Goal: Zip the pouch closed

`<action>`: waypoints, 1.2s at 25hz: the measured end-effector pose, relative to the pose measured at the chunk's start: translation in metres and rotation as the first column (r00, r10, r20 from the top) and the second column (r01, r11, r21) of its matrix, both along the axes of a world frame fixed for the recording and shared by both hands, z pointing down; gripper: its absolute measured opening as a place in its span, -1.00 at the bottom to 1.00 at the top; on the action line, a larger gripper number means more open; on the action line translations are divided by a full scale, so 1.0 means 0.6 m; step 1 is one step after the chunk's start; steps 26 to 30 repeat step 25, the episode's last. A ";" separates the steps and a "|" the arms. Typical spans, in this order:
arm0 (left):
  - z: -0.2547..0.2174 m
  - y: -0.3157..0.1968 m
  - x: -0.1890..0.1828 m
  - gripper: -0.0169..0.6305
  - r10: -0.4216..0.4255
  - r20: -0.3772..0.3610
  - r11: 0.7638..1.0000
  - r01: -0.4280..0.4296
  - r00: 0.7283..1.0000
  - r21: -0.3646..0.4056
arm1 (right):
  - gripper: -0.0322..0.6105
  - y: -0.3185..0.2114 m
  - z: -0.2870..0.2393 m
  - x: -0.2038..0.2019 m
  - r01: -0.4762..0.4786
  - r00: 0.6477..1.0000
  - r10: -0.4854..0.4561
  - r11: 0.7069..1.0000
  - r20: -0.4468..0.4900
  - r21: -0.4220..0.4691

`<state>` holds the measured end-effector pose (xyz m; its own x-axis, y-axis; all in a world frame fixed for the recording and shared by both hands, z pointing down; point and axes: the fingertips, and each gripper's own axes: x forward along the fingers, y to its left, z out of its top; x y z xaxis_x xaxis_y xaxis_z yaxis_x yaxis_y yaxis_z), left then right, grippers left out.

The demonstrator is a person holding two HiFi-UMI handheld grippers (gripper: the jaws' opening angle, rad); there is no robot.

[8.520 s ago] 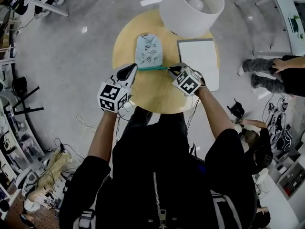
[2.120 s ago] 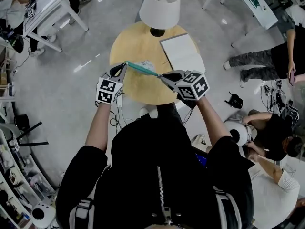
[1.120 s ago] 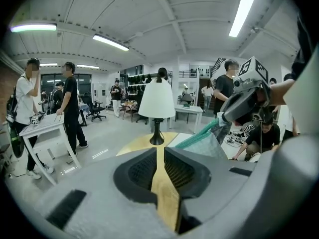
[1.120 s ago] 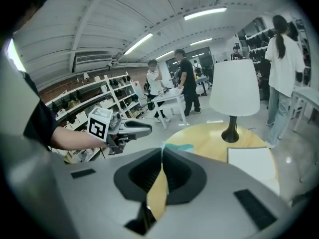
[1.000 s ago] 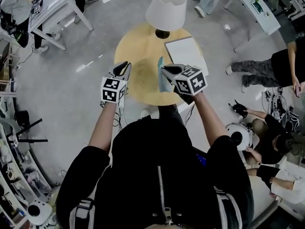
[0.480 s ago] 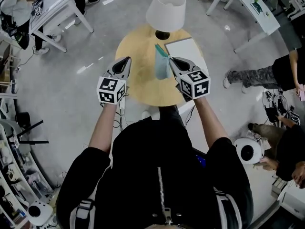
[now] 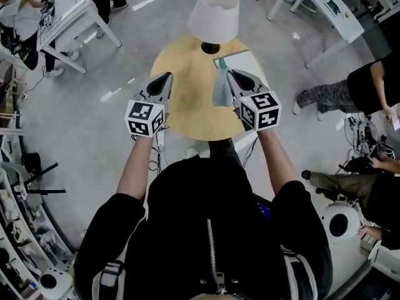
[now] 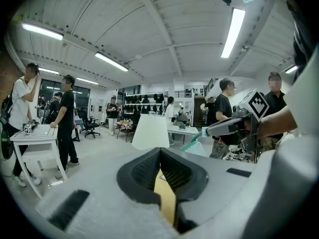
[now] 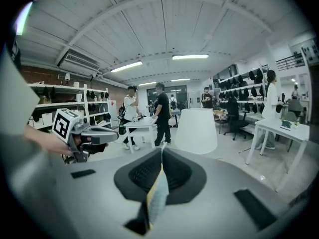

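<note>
The pale blue pouch (image 7: 220, 89) hangs in the air over the round wooden table (image 7: 184, 102), dangling from my right gripper (image 7: 229, 72). Its jaws are closing on the pouch's top edge, and in the right gripper view the fabric (image 9: 157, 198) droops from between the pads. My left gripper (image 7: 165, 77) hovers to the left, apart from the pouch, shut with nothing in it. The left gripper view shows its jaws (image 8: 159, 151) pressed together, with the right gripper (image 8: 219, 128) and teal-edged pouch (image 8: 197, 143) off to the right. The zip's state cannot be told.
A white-shaded lamp (image 7: 214, 14) stands at the table's far edge. A white pad (image 7: 251, 59) lies at the far right, partly behind the right gripper. People (image 7: 331, 92) sit or stand around, and white desks (image 7: 69, 17) stand at the upper left.
The left gripper's jaws have shut empty, and it has risen a little. The right gripper has lifted the hanging pouch up and farther over the table, toward the white pad.
</note>
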<state>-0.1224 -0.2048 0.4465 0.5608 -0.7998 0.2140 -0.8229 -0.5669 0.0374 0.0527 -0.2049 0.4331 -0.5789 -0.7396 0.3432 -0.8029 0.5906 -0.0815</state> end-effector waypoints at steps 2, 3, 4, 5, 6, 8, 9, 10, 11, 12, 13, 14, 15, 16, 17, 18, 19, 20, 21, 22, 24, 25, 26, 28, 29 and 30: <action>0.002 0.000 0.002 -0.94 0.004 -0.003 1.000 -0.004 1.000 -0.003 | -0.86 0.002 -0.003 0.000 -0.001 1.000 0.001 1.000 0.002 0.005; 0.003 0.000 0.003 -0.94 0.005 -0.005 1.000 -0.005 1.000 -0.006 | -0.86 0.002 -0.004 0.000 0.000 1.000 0.000 1.000 0.002 0.007; 0.004 -0.001 0.004 -0.94 0.007 -0.008 1.000 -0.007 1.000 -0.009 | -0.86 0.003 -0.005 -0.001 0.001 1.000 -0.001 1.000 0.002 0.008; 0.006 -0.001 0.004 -0.94 0.008 -0.010 1.000 -0.008 1.000 -0.011 | -0.86 0.003 -0.006 -0.001 0.002 1.000 -0.002 1.000 0.002 0.009; 0.007 -0.001 0.005 -0.94 0.009 -0.011 1.000 -0.009 1.000 -0.013 | -0.86 0.003 -0.007 -0.001 0.002 1.000 -0.002 1.000 0.002 0.010; 0.010 0.000 0.005 -0.94 0.009 -0.012 1.000 -0.009 1.000 -0.016 | -0.86 0.004 -0.008 -0.001 0.003 1.000 -0.003 1.000 0.002 0.011; 0.010 0.001 0.006 -0.94 0.009 -0.013 1.000 -0.009 1.000 -0.018 | -0.86 0.006 -0.009 0.000 0.002 1.000 -0.002 1.000 0.001 0.011; 0.011 0.002 0.006 -0.94 0.009 -0.014 1.000 -0.009 1.000 -0.020 | -0.86 0.007 -0.010 0.000 0.002 1.000 -0.002 1.000 0.000 0.011; 0.012 0.002 0.006 -0.94 0.009 -0.015 1.000 -0.009 1.000 -0.021 | -0.86 0.007 -0.012 0.000 0.001 1.000 -0.001 1.000 -0.001 0.011; 0.013 0.002 0.005 -0.94 0.010 -0.015 1.000 -0.010 1.000 -0.023 | -0.86 0.008 -0.012 0.000 0.000 1.000 0.000 1.000 -0.001 0.010; 0.015 0.002 0.004 -0.94 0.010 -0.015 1.000 -0.011 1.000 -0.024 | -0.86 0.008 -0.010 0.000 -0.001 1.000 0.001 1.000 -0.002 0.009; 0.017 0.003 0.003 -0.94 0.011 -0.015 1.000 -0.012 1.000 -0.025 | -0.86 0.009 -0.008 0.000 -0.001 1.000 0.001 1.000 -0.003 0.008; 0.019 0.004 0.003 -0.94 0.012 -0.016 1.000 -0.012 1.000 -0.027 | -0.86 0.011 -0.007 -0.001 -0.001 1.000 0.001 1.000 -0.004 0.007; 0.021 0.005 0.002 -0.94 0.012 -0.017 0.999 -0.013 1.000 -0.029 | -0.86 0.013 -0.006 -0.002 0.000 1.000 0.000 1.000 -0.005 0.005; 0.023 0.006 0.002 -0.94 0.012 -0.017 0.999 -0.013 1.000 -0.031 | -0.86 0.015 -0.005 -0.003 0.002 1.000 -0.002 1.000 -0.005 0.004; 0.024 0.007 0.002 -0.94 0.012 -0.017 0.999 -0.013 1.000 -0.032 | -0.86 0.016 -0.005 -0.004 0.004 1.000 -0.004 1.000 -0.006 0.003; 0.025 0.007 0.002 -0.94 0.012 -0.017 0.999 -0.012 1.000 -0.033 | -0.86 0.017 -0.005 -0.005 0.007 1.000 -0.007 1.000 -0.006 0.003; 0.025 0.007 0.002 -0.94 0.012 -0.017 0.999 -0.012 1.000 -0.033 | -0.86 0.018 -0.006 -0.006 0.011 1.000 -0.011 1.000 -0.006 0.003; 0.024 0.007 0.002 -0.94 0.012 -0.017 0.999 -0.013 1.000 -0.033 | -0.86 0.020 -0.007 -0.007 0.015 1.000 -0.015 1.000 -0.007 0.004; 0.024 0.008 0.002 -0.94 0.013 -0.017 0.999 -0.013 1.000 -0.033 | -0.86 0.021 -0.009 -0.009 0.020 1.000 -0.020 1.000 -0.008 0.006; 0.023 0.008 0.001 -0.94 0.014 -0.017 0.999 -0.015 1.000 -0.033 | -0.86 0.024 -0.014 -0.014 0.032 0.999 -0.032 0.999 -0.012 0.012; 0.023 0.008 0.001 -0.94 0.015 -0.018 0.999 -0.016 1.000 -0.033 | -0.86 0.025 -0.016 -0.017 0.039 0.999 -0.039 0.999 -0.014 0.015; 0.023 0.008 0.001 -0.94 0.015 -0.018 0.999 -0.016 1.000 -0.033 | -0.86 0.025 -0.016 -0.017 0.039 0.999 -0.039 0.999 -0.014 0.015; 0.023 0.008 0.001 -0.94 0.015 -0.018 0.999 -0.016 1.000 -0.033 | -0.86 0.025 -0.016 -0.017 0.039 0.999 -0.039 0.999 -0.014 0.015; 0.023 0.008 0.001 -0.94 0.015 -0.018 0.999 -0.016 1.000 -0.033 | -0.86 0.025 -0.016 -0.017 0.039 0.999 -0.039 0.999 -0.014 0.015; 0.023 0.008 0.001 -0.94 0.015 -0.018 0.999 -0.016 1.000 -0.033 | -0.86 0.025 -0.016 -0.017 0.039 0.999 -0.039 0.999 -0.014 0.015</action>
